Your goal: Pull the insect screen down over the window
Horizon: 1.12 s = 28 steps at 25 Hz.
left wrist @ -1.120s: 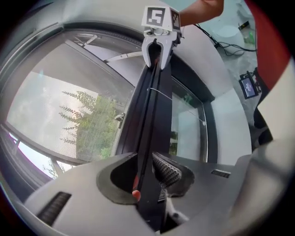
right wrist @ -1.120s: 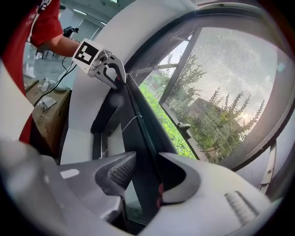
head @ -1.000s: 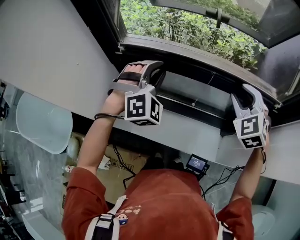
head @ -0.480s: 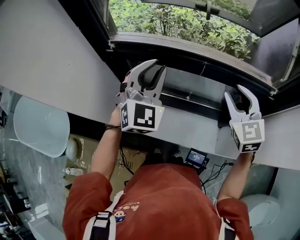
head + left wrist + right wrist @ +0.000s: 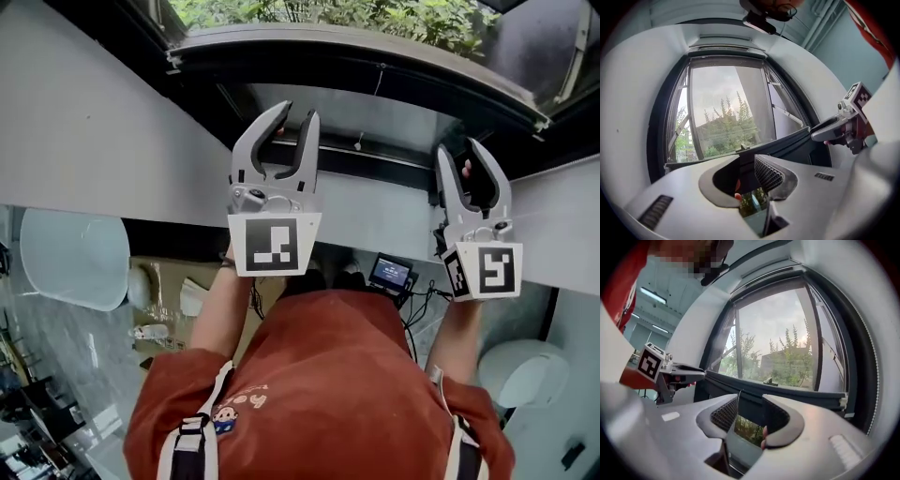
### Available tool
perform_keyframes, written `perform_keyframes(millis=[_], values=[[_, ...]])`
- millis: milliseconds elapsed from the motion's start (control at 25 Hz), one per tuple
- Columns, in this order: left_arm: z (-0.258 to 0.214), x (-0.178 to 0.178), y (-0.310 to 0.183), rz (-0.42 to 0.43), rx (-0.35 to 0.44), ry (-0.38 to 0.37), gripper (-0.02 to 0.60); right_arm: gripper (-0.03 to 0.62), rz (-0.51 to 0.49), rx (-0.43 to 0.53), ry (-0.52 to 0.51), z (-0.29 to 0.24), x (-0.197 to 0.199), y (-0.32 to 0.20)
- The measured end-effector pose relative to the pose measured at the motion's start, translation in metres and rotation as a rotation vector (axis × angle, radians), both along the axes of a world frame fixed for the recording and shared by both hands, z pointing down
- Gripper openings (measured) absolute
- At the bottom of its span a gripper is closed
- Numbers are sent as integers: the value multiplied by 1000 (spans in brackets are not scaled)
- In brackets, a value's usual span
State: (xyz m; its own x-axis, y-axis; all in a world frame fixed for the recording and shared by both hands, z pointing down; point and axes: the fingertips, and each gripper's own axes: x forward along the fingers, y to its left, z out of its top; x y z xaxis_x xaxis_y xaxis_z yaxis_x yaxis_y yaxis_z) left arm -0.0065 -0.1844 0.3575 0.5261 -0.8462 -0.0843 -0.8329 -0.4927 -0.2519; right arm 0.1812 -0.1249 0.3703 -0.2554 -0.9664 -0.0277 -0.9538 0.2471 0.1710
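The insect screen's dark pull bar point(image 5: 375, 161) runs across the window near its lower edge. Grey mesh point(image 5: 394, 108) stretches from it up to the frame. My left gripper point(image 5: 296, 117) has its jaws on either side of the bar's left part and closed on it. In the left gripper view the bar point(image 5: 787, 143) fills the gap in that gripper point(image 5: 743, 168). My right gripper point(image 5: 461, 155) holds the bar's right end the same way. The right gripper view shows the bar point(image 5: 801, 392) between its jaws point(image 5: 750, 413). Greenery shows under the bar.
White wall point(image 5: 94, 141) lies below and left of the window. A small knob point(image 5: 770, 380) sits on the bar, and a thin cord point(image 5: 379, 75) hangs over the mesh. Below are a pale chair point(image 5: 75, 253), a small lit device point(image 5: 391, 273) with cables, and a white seat point(image 5: 525, 370).
Both grippers turned from lying sideways to pointing straight at the window. They came nearer to me along with the bar. The strip of mesh above the bar grew wider.
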Motion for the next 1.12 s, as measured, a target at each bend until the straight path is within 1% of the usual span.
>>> perform_keyframes(millis=[80,120,200,280,320,360,400,480,640,800,920,1120], values=[[4,-1,5,-9,-33,55,98,169,20,27,-43,-1,-1,7],[6,-2,7,-15,-49,82,97,157,34,38,-61,-2,-1,10],[7,-6,10,-37,-72,132,83,129,62,62,-89,-3,0,13],[7,-11,11,-67,-74,156,48,79,84,89,-114,-6,0,12],[7,-12,12,-77,-72,154,25,59,97,99,-122,-6,-1,11],[8,-13,12,-82,-71,147,15,27,113,107,-124,-6,-1,11],[9,-13,13,-84,-69,137,8,11,128,112,-124,-6,-1,11],[12,-12,14,-80,-71,124,6,9,148,114,-132,-5,-3,10],[16,-12,16,-70,-93,147,6,9,158,117,-138,-5,-8,6],[15,-10,15,-71,-73,119,6,9,142,120,-119,-7,-12,3],[13,-3,15,-65,-55,113,6,9,144,123,-110,-7,-8,3],[12,0,16,-63,-53,107,6,9,148,121,-105,-5,-5,4]])
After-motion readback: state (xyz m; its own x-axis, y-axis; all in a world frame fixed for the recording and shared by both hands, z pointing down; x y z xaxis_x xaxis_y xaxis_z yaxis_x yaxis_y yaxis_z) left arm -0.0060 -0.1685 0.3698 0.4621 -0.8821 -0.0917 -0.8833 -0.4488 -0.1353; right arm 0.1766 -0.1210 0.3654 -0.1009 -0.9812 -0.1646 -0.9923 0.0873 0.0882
